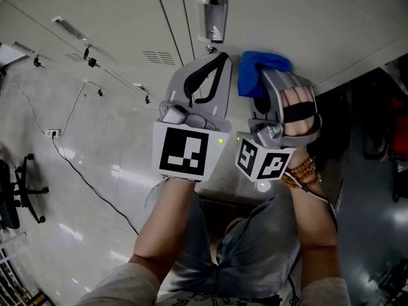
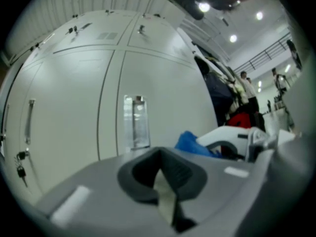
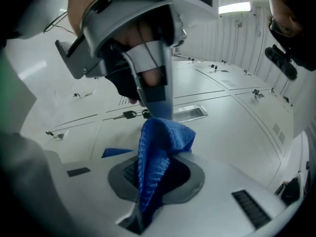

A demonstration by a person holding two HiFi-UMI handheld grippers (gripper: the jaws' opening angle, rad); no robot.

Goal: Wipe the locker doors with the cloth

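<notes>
Pale grey locker doors (image 1: 299,18) fill the top of the head view. My right gripper (image 1: 266,75) is shut on a blue cloth (image 1: 258,69), which bunches up against or just short of a door below a clear plastic holder (image 1: 215,18). In the right gripper view the blue cloth (image 3: 158,152) stands up out of my right gripper (image 3: 153,181). My left gripper (image 1: 217,59) hangs just left of it, jaws together with nothing in them. The left gripper view has my left gripper (image 2: 163,177) facing the locker door (image 2: 69,107) and the holder (image 2: 136,120), with the cloth (image 2: 195,143) at its right.
Keys hang from locks on neighbouring doors (image 1: 92,62) (image 3: 129,114). A cable (image 1: 83,177) trails over the glossy floor, and an office chair (image 1: 16,196) stands at the left. Right of the lockers is a dark gap with red things (image 1: 382,126). People (image 2: 247,85) stand far off.
</notes>
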